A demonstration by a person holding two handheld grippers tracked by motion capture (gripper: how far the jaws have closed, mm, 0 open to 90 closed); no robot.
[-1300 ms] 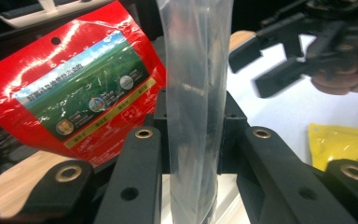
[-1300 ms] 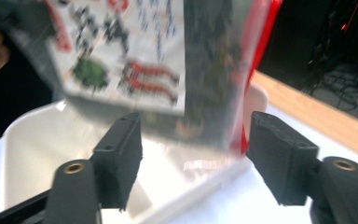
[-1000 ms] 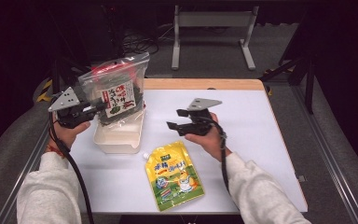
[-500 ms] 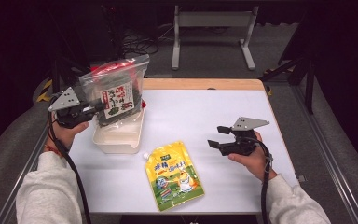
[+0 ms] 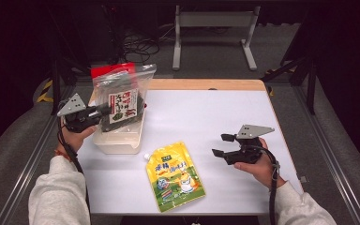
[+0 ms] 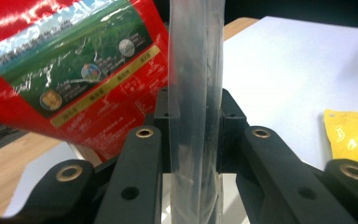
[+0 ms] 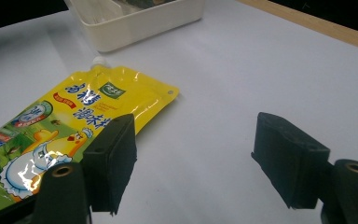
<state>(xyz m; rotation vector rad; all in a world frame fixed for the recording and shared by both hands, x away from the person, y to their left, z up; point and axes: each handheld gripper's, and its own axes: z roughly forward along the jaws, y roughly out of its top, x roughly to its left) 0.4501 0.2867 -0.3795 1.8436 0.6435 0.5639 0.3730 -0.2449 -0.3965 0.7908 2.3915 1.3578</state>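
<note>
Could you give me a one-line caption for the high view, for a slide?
Left gripper holds a clear bag above a white bin; open right gripper waits beside a yellow pouch.

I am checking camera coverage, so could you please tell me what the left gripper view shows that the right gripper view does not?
Left gripper view alone: the left gripper shut on a clear bag, with a red packet behind it. Right gripper view alone: the open right gripper with nothing between its jaws, and a white tub. Both: the yellow pouch and the white tabletop.
</note>
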